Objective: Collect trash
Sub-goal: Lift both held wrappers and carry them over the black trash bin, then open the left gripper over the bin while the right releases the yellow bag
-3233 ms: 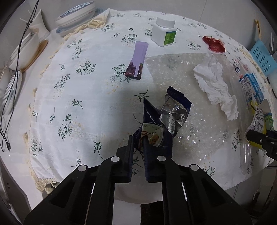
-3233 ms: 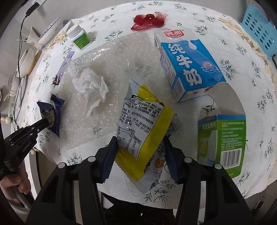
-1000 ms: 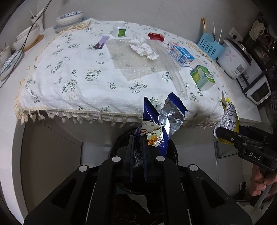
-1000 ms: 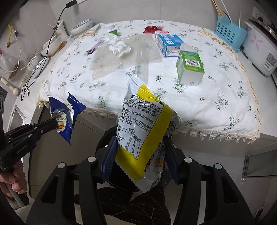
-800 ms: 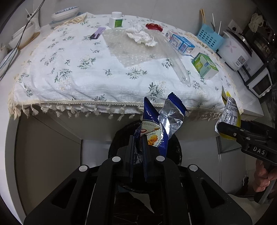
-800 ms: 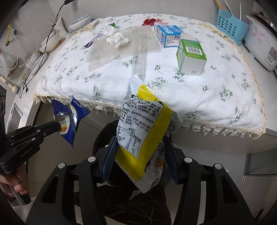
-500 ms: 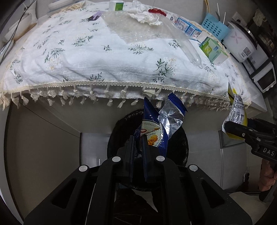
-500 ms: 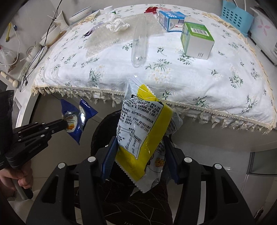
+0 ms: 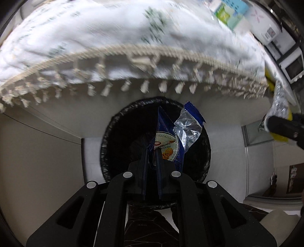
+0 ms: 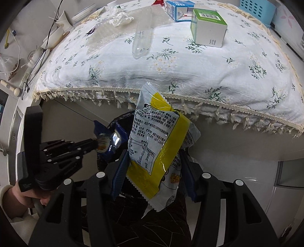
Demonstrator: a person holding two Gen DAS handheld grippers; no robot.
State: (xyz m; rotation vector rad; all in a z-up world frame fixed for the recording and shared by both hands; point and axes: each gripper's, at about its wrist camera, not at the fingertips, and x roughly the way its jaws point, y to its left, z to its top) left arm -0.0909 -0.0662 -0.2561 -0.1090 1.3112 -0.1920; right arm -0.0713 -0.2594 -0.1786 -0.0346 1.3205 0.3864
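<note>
The table [image 10: 237, 62], under a white floral cloth [image 10: 190, 79] whose fringe hangs over the front edge, carries the trash not yet collected: a green carton [image 10: 208, 26] and a blue carton [image 10: 177, 8] toward the far right corner, a clear bottle [image 10: 142, 40] lying on its side near the middle, and a crumpled tissue [image 10: 119, 18] on a sheet of bubble wrap [image 10: 98, 36] toward the far left. The bin [image 9: 155, 140], lined with a black bag, stands on the floor just below the front edge, probably so that trash lifted off the table needs only a short carry. Its inside is dark in both views, so what it holds cannot be told. The right gripper [image 10: 153, 172] is clamped on a yellow packet [image 10: 161, 144], held upright with the bin's rim showing behind it; the packet hides whether it is over the opening or just beside it. The left gripper [image 9: 152, 161] is pinched tight on the lower corner of a blue wrapper [image 9: 171, 140], which stands up between the fingers with its silver inside [image 9: 187, 129] showing. From the left wrist the wrapper sits framed by the bin's mouth, so it appears placed for a drop; opening the jaws looks like the next move. The light wrapper may flutter or cling to a finger on release.
</note>
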